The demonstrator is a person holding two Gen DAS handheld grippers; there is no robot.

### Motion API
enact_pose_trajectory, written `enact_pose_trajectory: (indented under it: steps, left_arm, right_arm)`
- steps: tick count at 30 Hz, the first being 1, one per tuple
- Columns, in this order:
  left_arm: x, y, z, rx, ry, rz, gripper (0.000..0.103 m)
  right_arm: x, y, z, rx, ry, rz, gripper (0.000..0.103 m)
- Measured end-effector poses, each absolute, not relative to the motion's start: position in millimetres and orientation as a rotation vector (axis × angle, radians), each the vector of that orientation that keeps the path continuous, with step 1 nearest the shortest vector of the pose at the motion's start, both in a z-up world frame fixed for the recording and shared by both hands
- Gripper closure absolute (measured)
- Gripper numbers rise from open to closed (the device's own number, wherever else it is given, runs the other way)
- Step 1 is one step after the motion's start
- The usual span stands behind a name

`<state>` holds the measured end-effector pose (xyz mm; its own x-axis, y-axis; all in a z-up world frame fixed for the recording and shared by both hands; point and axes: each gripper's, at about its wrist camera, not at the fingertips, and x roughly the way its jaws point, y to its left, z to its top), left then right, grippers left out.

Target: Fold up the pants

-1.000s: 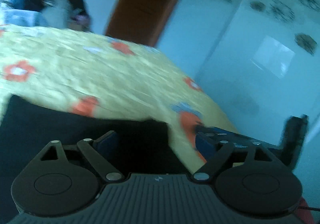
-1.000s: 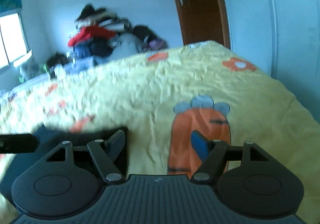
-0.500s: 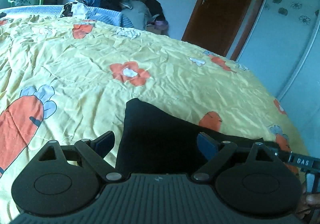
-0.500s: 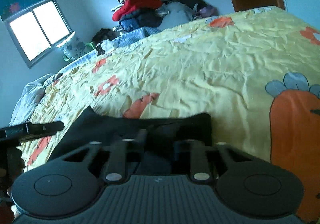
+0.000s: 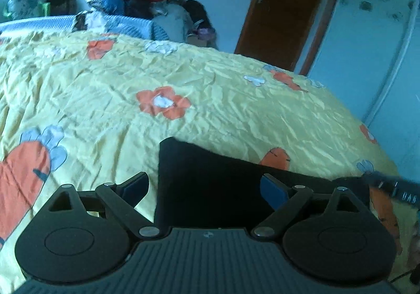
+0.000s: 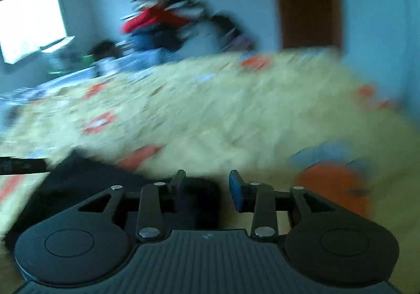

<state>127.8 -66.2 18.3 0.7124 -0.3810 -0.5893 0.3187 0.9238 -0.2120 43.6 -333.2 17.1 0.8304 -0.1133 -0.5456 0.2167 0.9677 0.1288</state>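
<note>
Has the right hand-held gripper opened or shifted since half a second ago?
Yes. The right hand-held gripper has opened part-way off the pants and its view has swung right: the window now sits nearer the left edge.

Legible text limited to one marking: white letters "DA", followed by a cut-off character that cannot be made out, printed on the dark bar of the right gripper (image 5: pixel 393 187) at the right edge of the left wrist view. Fainter white marks just left of these letters, unreadable. Right wrist view too blurred for any text
</note>
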Motion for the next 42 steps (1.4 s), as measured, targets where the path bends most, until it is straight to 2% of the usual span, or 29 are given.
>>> enact_pose_trajectory:
  steps: [4, 8, 9, 14, 17, 20, 21, 26, 28, 35, 42]
  left_arm:
    - [126, -83, 13, -0.06, 0.698, -0.443, 0.007]
    - [128, -100, -6, 0.012, 0.762, -0.489, 0.005]
    - [129, -103, -12, 0.047, 0.771, -0.489, 0.007]
    - [104, -93, 0, 0.054, 0.692, -0.499, 0.005]
    - [90, -88, -1, 0.048, 0.703, -0.529, 0.005]
    - [77, -91, -17, 0.138, 0.716, -0.524, 0.003]
    - [71, -91, -20, 0.173, 0.694, -0.521, 0.002]
    - [53, -78, -12, 0.24, 0.606, -0.497, 0.003]
    - [58, -66, -10, 0.223, 0.589, -0.467, 0.003]
    - [110, -15, -27, -0.126, 0.809, -0.63, 0.002]
    - [133, -5, -31, -0.266, 0.849, -0.766, 0.001]
  right_arm:
    - [44, -305, 24, 0.143, 0.544, -0.034, 0.066]
    - [62, -267, -1, -0.024, 0.687, 0.068, 0.066]
    - [62, -267, -7, -0.051, 0.69, 0.052, 0.065]
    - [36, -268, 14, 0.009, 0.619, 0.023, 0.063]
    - [26, -257, 9, -0.019, 0.666, 0.117, 0.062]
    - [20, -246, -5, -0.115, 0.685, 0.092, 0.05]
    - [19, -247, -5, -0.103, 0.685, 0.069, 0.043]
    - [5, -270, 6, 0.036, 0.641, 0.019, 0.041]
    - [6, -289, 3, 0.119, 0.647, -0.003, 0.038]
    - [8, -341, -18, 0.393, 0.69, 0.052, 0.035]
    - [24, -363, -30, 0.519, 0.716, 0.262, 0.034]
